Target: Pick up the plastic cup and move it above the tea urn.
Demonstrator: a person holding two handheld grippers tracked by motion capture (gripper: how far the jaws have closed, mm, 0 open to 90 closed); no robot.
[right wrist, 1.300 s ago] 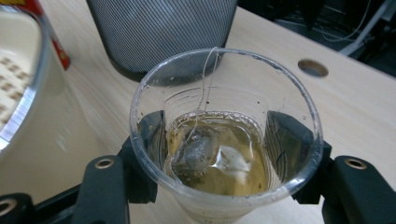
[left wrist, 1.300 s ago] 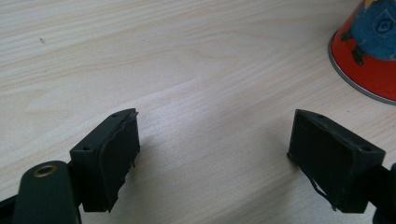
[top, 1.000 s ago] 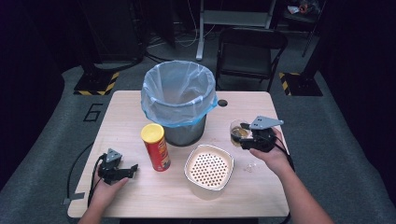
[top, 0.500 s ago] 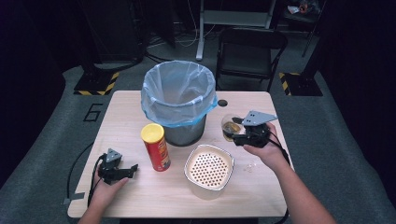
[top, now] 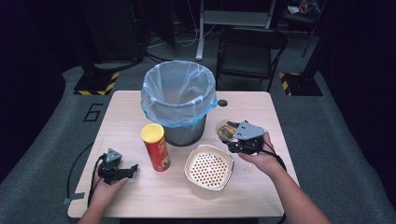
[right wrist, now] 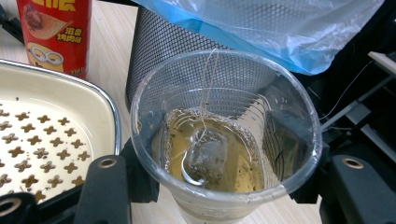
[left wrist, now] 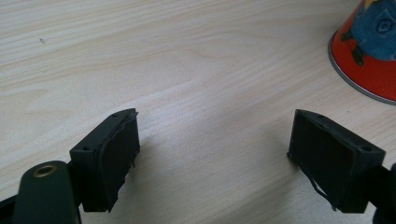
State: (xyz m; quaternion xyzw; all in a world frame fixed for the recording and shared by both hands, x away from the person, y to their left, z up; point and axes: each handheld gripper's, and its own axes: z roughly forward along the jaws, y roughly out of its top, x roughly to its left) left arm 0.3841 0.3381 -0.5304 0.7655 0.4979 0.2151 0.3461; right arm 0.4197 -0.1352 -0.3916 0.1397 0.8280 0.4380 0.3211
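A clear plastic cup (right wrist: 224,140) holds pale brown tea and a tea bag on a string. My right gripper (right wrist: 224,172) is shut on the cup, one black jaw on each side of it. In the high view the right gripper (top: 245,137) keeps the cup (top: 225,130) upright just right of the mesh bin (top: 177,98), behind the white perforated bowl (top: 208,165). My left gripper (top: 119,170) rests at the table's front left, left of the red chip can (top: 155,147). The left gripper (left wrist: 212,154) is open over bare wood.
The bin is lined with a blue plastic bag (right wrist: 261,28) that hangs over its rim. The chip can's base (left wrist: 369,56) stands just beyond my left gripper's right jaw. A black folding chair (top: 250,51) stands behind the wooden table (top: 280,186).
My right gripper has carried the cup to the left, closer to the bin and the perforated bowl. The left gripper has not moved.
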